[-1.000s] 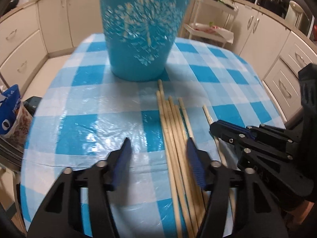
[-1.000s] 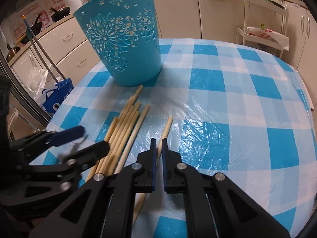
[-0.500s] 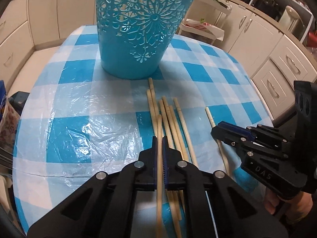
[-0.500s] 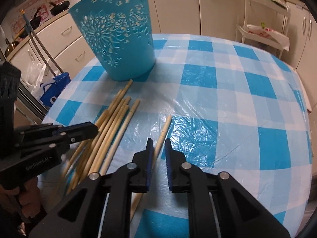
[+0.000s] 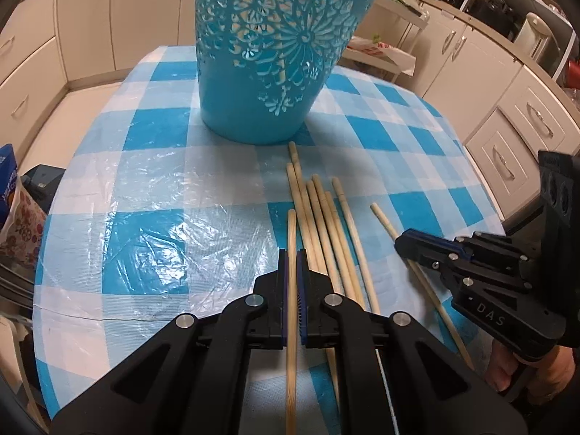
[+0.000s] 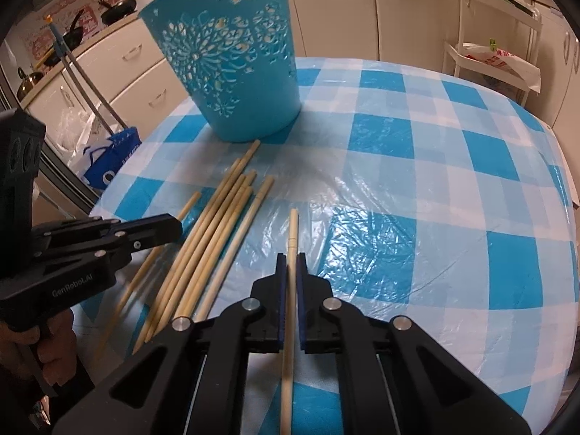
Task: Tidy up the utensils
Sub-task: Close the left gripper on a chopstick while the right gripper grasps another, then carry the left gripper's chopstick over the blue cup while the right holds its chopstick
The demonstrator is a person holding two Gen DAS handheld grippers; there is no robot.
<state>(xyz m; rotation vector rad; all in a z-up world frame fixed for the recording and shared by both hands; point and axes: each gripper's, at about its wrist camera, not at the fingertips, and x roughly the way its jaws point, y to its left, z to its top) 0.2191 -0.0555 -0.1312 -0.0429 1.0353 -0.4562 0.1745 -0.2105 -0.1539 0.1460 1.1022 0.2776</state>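
A tall blue cut-out basket point(image 5: 268, 58) point(image 6: 232, 72) stands upright at the far side of the checked table point(image 5: 145, 166). Several wooden chopsticks point(image 5: 326, 224) point(image 6: 224, 224) lie in a loose bundle in front of it. My left gripper point(image 5: 291, 264) is shut on one chopstick point(image 5: 291, 224) that runs straight between its pads. In the right wrist view the left gripper point(image 6: 175, 226) sits left of the bundle. My right gripper point(image 6: 290, 264) is shut on a separate pale chopstick point(image 6: 293, 228). Seen from the left wrist, the right gripper point(image 5: 402, 244) is just right of the bundle, its chopstick point(image 5: 382, 217) poking out.
Cream cabinets point(image 5: 507, 119) ring the table. A white rack trolley point(image 6: 485, 58) stands behind the far right edge. A blue bag point(image 6: 108, 159) and mop handles are on the floor to the left. A person's hand point(image 6: 32, 348) holds the left gripper.
My left gripper went from open over the bundle to shut on one chopstick. My right gripper loosened briefly, then shut again, and its chopstick now lies straight between the pads.
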